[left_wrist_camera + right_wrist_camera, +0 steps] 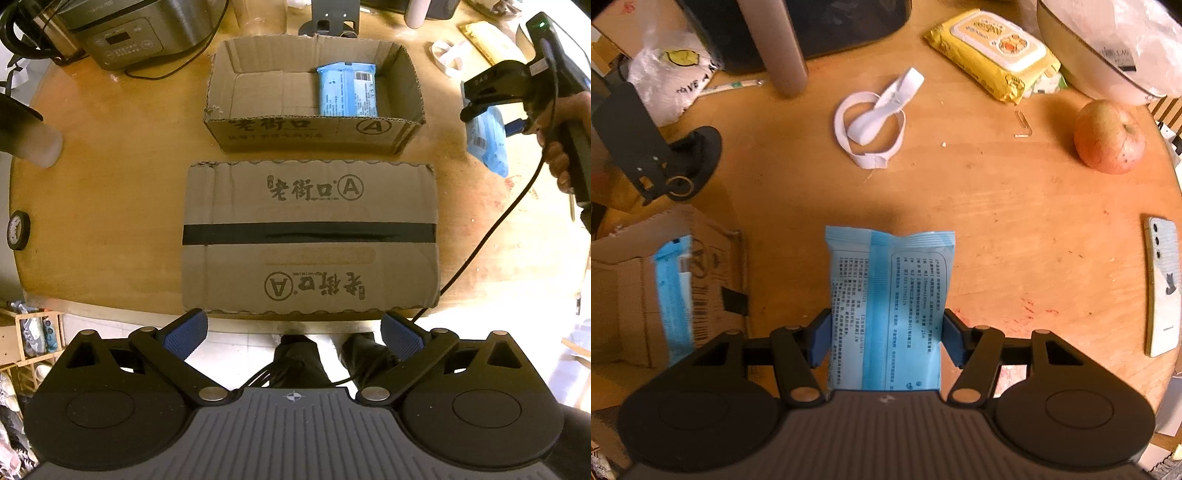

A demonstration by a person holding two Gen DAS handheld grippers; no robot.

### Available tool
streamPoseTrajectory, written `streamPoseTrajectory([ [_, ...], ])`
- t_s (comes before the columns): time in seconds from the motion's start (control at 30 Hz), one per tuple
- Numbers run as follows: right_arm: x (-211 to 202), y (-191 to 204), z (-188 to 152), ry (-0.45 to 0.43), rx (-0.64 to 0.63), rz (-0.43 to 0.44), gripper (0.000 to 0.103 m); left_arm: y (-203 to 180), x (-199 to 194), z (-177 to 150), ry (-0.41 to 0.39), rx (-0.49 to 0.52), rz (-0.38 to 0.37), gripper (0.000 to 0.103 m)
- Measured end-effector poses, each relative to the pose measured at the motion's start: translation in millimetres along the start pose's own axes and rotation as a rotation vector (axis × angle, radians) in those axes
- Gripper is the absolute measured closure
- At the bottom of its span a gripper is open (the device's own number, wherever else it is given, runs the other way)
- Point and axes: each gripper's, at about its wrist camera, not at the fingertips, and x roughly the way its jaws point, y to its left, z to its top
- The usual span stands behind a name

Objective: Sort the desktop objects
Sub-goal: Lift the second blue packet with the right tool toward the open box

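My right gripper [884, 339] is shut on a blue tissue pack [888, 299] and holds it above the wooden table; it also shows in the left wrist view [487, 142], to the right of the boxes. An open cardboard box [314, 136] holds another blue tissue pack [347, 94] at its right side; box and pack show blurred in the right wrist view [674, 291]. A flat, taped cardboard box [310, 236] lies in front of it. My left gripper [293, 338] is open and empty, just off the table's near edge.
Right wrist view: a white strap loop [871, 118], a yellow wipes pack [993, 51], an apple [1108, 136], a phone [1163, 288], a black stand [657, 158]. Left wrist view: a rice cooker [125, 33], a tape roll [17, 229].
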Motion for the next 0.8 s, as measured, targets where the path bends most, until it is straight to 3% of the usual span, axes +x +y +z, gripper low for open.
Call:
streamPoseTrajectory([
  [0.43, -46, 6, 3, -0.018, -0.035, 0.049, 0.044, -7, -4, 0, -0.014, -0.007, -0.016, 0.0],
  [0.8, -61, 14, 13, -0.04, -0.09, 0.087, 0.044, -4, -15, -11, -0.044, -0.101, 0.012, 0.0],
])
